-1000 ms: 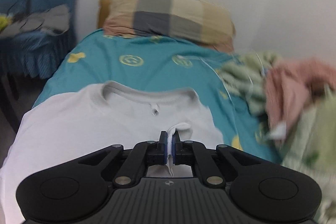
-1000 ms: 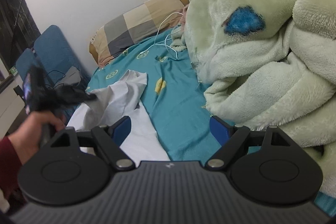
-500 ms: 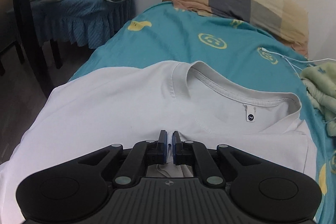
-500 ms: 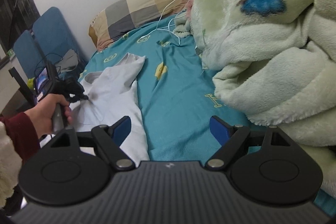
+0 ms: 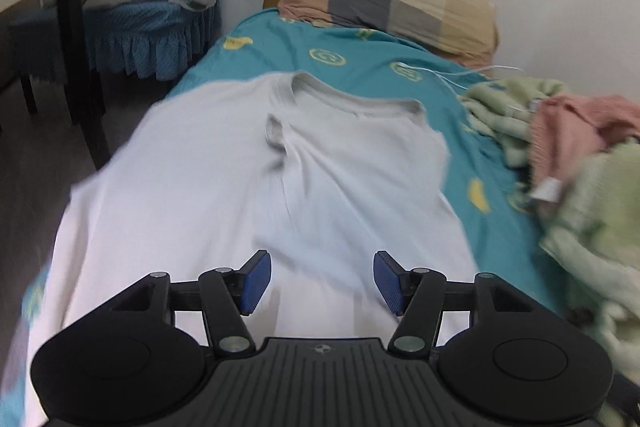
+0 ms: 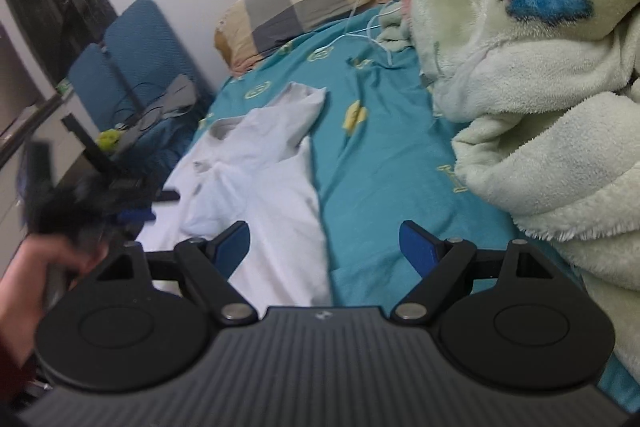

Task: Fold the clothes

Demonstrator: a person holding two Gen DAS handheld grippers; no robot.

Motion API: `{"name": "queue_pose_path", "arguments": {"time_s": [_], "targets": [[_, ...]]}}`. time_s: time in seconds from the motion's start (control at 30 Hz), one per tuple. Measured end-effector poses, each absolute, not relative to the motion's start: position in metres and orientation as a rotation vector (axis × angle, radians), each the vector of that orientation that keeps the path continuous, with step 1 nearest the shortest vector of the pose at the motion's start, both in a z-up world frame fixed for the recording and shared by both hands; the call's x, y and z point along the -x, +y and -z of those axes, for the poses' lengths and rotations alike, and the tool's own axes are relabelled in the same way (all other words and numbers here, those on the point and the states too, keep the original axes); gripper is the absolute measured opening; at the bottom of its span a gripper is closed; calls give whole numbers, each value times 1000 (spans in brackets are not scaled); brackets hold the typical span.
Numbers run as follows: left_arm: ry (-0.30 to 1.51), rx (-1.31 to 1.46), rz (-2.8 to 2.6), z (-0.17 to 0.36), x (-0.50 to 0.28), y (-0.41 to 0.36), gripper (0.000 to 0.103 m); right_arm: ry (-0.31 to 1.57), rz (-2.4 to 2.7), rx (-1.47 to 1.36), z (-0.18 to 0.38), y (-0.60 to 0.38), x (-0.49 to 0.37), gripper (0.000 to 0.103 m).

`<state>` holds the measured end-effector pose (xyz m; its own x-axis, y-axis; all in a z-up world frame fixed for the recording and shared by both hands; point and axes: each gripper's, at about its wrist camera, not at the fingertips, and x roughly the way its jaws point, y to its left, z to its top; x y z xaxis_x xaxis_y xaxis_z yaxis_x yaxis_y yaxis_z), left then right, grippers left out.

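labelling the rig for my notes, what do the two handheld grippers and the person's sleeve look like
Both the left gripper and right gripper are matte black, with ribbed bodies, round side discs, silver pivot screws and blue finger pads. The sleeve looks dark red, though blurred.

The white T-shirt [image 5: 224, 195] is soft, matt knit cloth with a ribbed collar; the teal bedsheet [image 6: 384, 163] is smooth printed cloth; the green blanket [image 6: 532, 99] is thick, fuzzy fleece; the left gripper [image 5: 322, 283] is matt black plastic with blue pads [image 5: 256, 281].
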<state>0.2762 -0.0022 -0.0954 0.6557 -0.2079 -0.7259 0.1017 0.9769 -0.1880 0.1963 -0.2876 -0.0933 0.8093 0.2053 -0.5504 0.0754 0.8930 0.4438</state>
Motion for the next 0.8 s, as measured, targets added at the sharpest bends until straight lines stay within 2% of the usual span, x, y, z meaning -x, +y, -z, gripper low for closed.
{"name": "queue_pose_path", "arguments": {"time_s": [0.2,0.37,0.63,0.8], "targets": [[823,149,259,70,-144,-16,60,628,-96,-440,82,-280,-172,83],[824,176,347,76,-80,-24,59,665,-113,-440,65,-279,-143,83],[851,104,511,95,-52,-54,52,624,59,-511,52,-321,-72,83],[866,12,614,110,-46,-91,50,615,98,-584,60,-338,-65,84]]}}
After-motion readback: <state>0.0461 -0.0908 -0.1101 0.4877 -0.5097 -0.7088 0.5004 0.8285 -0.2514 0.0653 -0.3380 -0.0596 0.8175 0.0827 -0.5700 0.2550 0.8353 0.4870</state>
